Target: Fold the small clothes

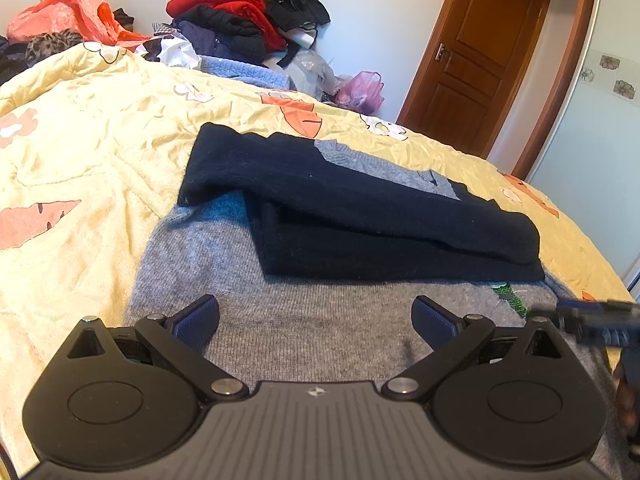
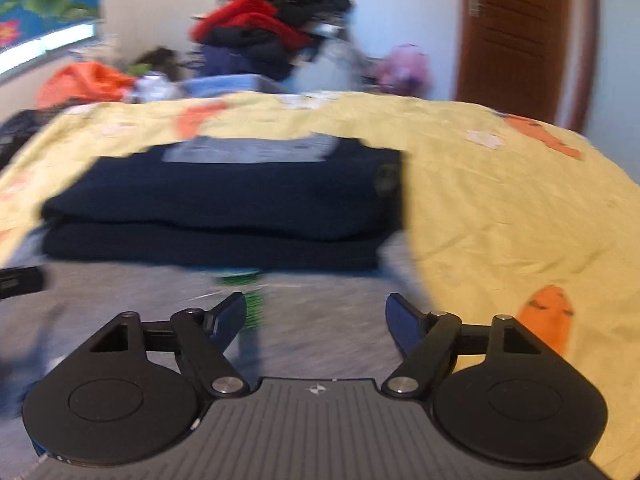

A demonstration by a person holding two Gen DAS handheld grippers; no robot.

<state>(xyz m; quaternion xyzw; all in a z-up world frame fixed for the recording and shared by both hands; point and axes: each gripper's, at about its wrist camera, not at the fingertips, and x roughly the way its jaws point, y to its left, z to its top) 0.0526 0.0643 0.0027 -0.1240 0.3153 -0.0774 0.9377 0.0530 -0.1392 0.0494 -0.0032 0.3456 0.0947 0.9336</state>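
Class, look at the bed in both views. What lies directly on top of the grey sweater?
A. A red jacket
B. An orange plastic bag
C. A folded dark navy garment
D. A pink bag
C: the folded dark navy garment rests across the far part of the grey sweater, which is spread on the yellow bedspread.

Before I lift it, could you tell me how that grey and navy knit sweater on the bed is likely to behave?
The sweater looks like soft knit, so it will probably sag wherever it is unsupported. Its navy sleeves lie loosely folded on top and may slide off. Against the wrinkled yellow bedspread it would likely bunch rather than glide if pushed.
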